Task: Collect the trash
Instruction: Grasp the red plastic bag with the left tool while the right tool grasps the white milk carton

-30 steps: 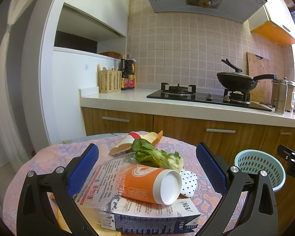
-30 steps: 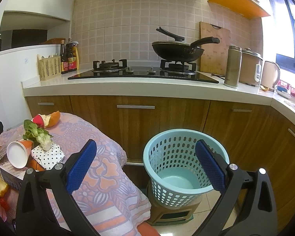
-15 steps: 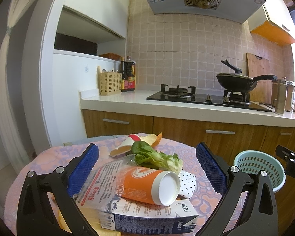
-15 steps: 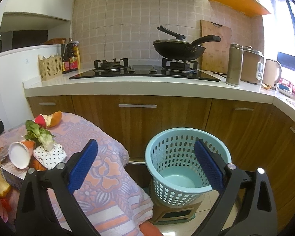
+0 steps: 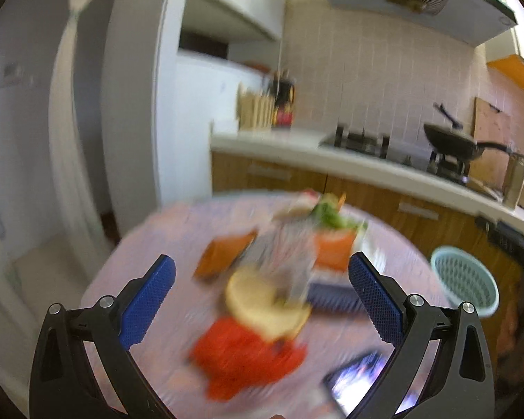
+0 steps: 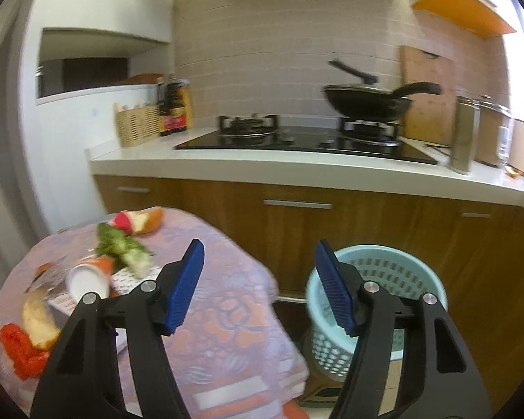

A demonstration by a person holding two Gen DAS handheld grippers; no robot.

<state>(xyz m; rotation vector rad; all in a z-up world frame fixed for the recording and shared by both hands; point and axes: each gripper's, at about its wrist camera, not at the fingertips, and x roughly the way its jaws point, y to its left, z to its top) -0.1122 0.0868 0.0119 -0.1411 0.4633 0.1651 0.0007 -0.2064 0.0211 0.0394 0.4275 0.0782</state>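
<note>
Trash lies on a round table with a floral cloth [image 6: 227, 314]: an orange paper cup [image 6: 87, 277], green leaves [image 6: 120, 244], bread and red peel [image 6: 138, 219], a yellow piece [image 6: 38, 321] and a red wrapper [image 6: 19, 351]. The left wrist view is blurred; there the yellow piece [image 5: 262, 305] and the red wrapper [image 5: 241, 356] lie between my fingers. My left gripper [image 5: 262, 296] is open and empty above the table. My right gripper [image 6: 258, 286] is open and empty. The light-blue basket [image 6: 377, 300] stands on the floor right of the table.
A kitchen counter [image 6: 297, 169] with wooden cabinets runs behind the table, with a stove and a black wok [image 6: 366, 103]. A dark flat object [image 5: 356, 377] lies near the table's front edge. A white wall [image 5: 132, 104] stands at the left.
My left gripper has pulled back and risen fast, so more of the table shows and the view is blurred. My right gripper has turned left toward the table and its fingers have closed partway.
</note>
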